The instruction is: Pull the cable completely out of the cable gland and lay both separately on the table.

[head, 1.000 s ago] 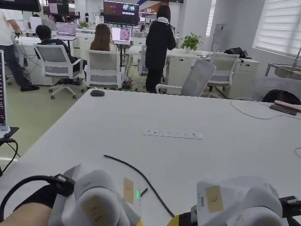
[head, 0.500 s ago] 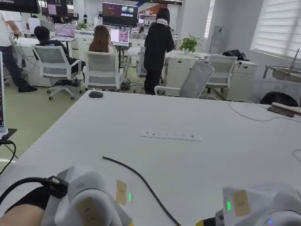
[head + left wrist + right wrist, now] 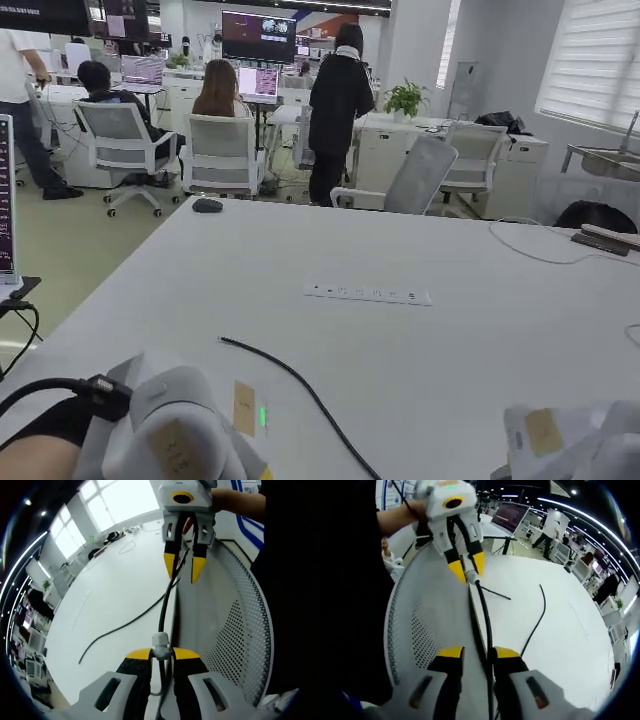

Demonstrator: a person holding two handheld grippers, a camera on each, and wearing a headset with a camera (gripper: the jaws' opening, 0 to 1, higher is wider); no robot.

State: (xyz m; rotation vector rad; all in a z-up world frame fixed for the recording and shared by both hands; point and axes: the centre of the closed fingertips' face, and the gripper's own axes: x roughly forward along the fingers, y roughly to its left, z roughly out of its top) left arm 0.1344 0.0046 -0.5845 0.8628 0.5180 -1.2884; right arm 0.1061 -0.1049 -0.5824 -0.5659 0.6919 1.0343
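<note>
My left gripper (image 3: 161,654) is shut on the small white cable gland (image 3: 161,648), held just off the white table's (image 3: 115,595) near edge. The black cable (image 3: 168,597) runs from the gland straight to my right gripper (image 3: 183,569), which faces the left one. In the right gripper view the cable (image 3: 484,615) passes between the right gripper's (image 3: 479,652) jaws along the right finger, with a gap wider than the cable. The left gripper (image 3: 468,569) and gland (image 3: 471,576) lie ahead. The cable's free length (image 3: 300,385) lies curved on the table.
A grey perforated chair surface (image 3: 235,620) sits under both grippers beside the table edge. A white power strip (image 3: 367,294) lies mid-table, a dark mouse (image 3: 207,205) at the far edge, a thin white lead (image 3: 530,255) at right. Office chairs and people are beyond.
In the head view the right gripper's body has moved right and lower, away from the left one. The left gripper's body has sunk slightly down and left. The cable on the table lies as before.
</note>
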